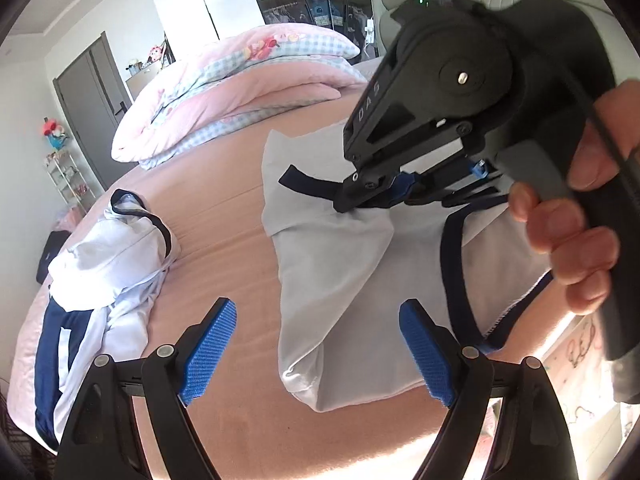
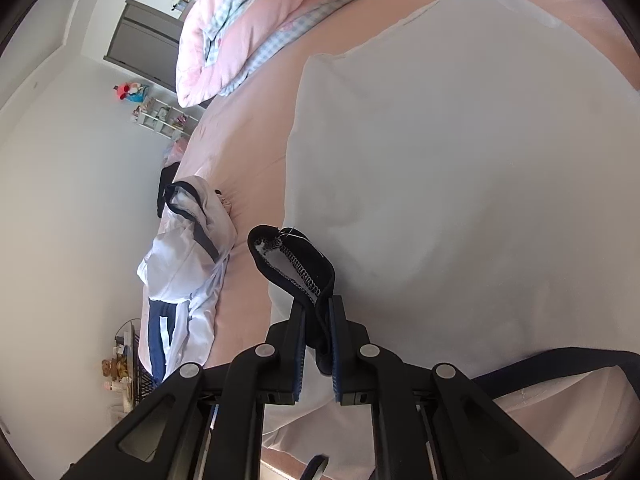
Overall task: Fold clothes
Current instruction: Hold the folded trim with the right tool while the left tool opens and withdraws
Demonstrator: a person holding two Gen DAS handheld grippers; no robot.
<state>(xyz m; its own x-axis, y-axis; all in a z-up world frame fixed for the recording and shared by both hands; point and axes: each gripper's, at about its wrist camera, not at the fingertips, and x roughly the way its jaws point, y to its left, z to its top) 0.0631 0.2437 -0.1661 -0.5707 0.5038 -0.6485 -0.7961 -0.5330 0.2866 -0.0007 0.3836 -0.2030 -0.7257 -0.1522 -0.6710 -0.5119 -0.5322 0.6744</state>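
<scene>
Up close, the white garment (image 1: 336,280) is soft, matte cloth with a navy ribbed trim (image 1: 452,264), lying partly folded on the smooth pink bed sheet (image 1: 224,216). The right gripper (image 1: 360,198), black plastic with blue pads, has its jaws clenched on a navy-trimmed edge of that garment near the middle of the bed. The right wrist view shows what the left cannot: the pinched trim (image 2: 296,264) curls up between the closed jaws of the right gripper (image 2: 316,344), exposing zigzag overlock stitching and a white inner face. The left gripper (image 1: 318,356) hovers over the garment's near folded corner, jaws released and spread wide, its blue pads (image 1: 208,356) finely ribbed; nothing lies between them. The right hand (image 1: 576,232) is seen only as fingers around the handle, cut off by the frame edge. Left of the garment, a crumpled white-and-navy pile of clothes (image 1: 100,280) lies well apart. A puffy pink quilt (image 1: 240,92) with blue gingham is heaped at the bed's far end. Shelf contents by the wall are too small to make out.
</scene>
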